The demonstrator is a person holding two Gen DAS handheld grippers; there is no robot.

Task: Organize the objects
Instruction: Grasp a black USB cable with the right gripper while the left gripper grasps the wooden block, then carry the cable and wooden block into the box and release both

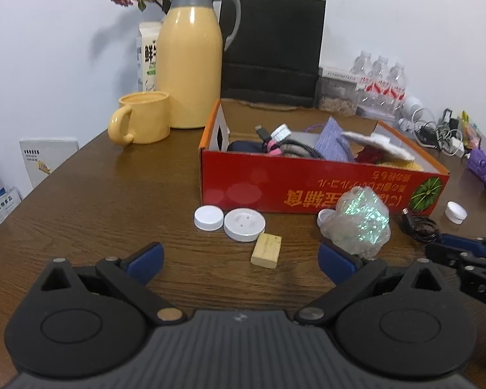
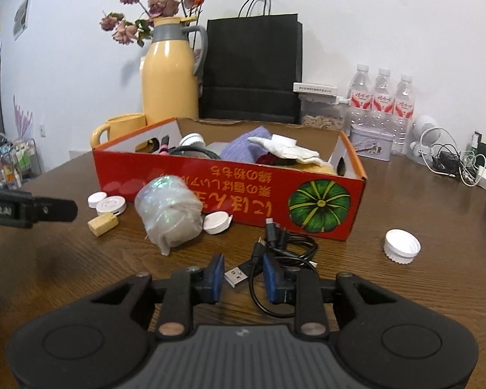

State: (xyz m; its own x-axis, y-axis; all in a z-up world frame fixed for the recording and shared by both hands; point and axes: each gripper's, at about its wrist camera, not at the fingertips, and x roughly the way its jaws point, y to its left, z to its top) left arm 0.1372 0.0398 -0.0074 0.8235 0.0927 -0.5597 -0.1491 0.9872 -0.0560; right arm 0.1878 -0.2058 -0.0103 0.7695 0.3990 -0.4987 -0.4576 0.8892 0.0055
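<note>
A red cardboard box (image 1: 307, 188) (image 2: 210, 178) on the wooden table holds cables, cloths and other items. In front of it lie a white cap (image 1: 209, 218), a white round disc (image 1: 244, 225), a wooden block (image 1: 266, 250) (image 2: 102, 223), a shiny plastic bundle (image 1: 359, 223) (image 2: 168, 214) and a black USB cable (image 2: 275, 253). My left gripper (image 1: 241, 259) is open wide, low over the table just before the wooden block. My right gripper (image 2: 243, 275) is partly closed, its blue pads on either side of the cable's USB plug (image 2: 236, 277), not clamping it.
A yellow thermos (image 1: 191, 61), yellow mug (image 1: 142, 118), black paper bag (image 1: 272, 48) and water bottles (image 2: 382, 103) stand behind the box. A white cap (image 2: 401, 245) lies right of the box. Tangled chargers (image 2: 453, 162) sit at far right.
</note>
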